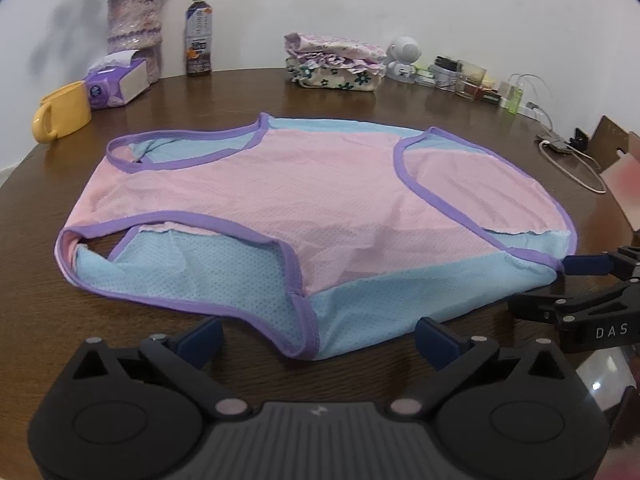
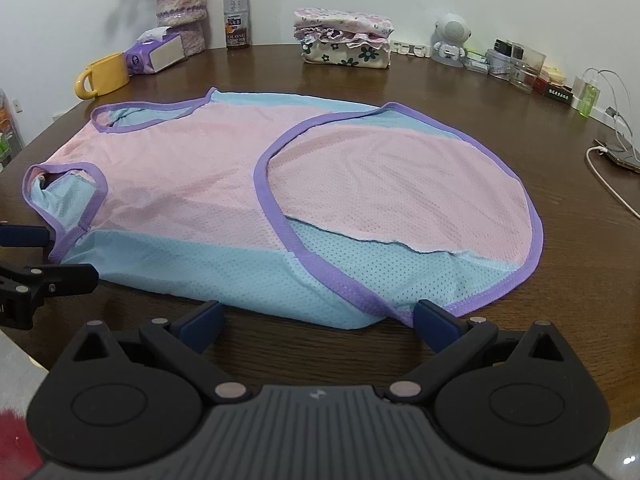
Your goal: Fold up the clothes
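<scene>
- A dark round wooden table (image 1: 360,92) stands against a pale wall, with clutter along its far edge.
- At the far left sit a yellow mug (image 1: 64,110), a purple tissue box (image 1: 118,80), a vase (image 1: 134,20) of flowers and a tea bottle (image 1: 199,36).
- Farther along lie a stack of folded clothes (image 1: 334,62), a small white robot figure (image 1: 404,56), some jars (image 1: 470,76) and white cables (image 1: 572,160).
- A sleeveless mesh vest (image 1: 304,200), pink and blue with purple binding, lies spread flat in the middle of the table.
- The left gripper (image 1: 320,338) has its jaws wide apart, holding nothing.
- The vest's near blue edge, with a purple-bound corner, lies just ahead of and between the left fingers, apart from both pads as far as the view tells.
- The right gripper (image 2: 320,322) is also spread wide and empty.
- The vest's near blue hem lies between the right fingers; the purple binding seems to touch the right-hand pad (image 2: 436,320), though the fisheye makes that uncertain.
- In the left wrist view the right gripper shows at the right edge, one blue pad just beside the vest's purple corner.
- In the right wrist view the left gripper shows at the left edge, near the vest's armhole.
</scene>
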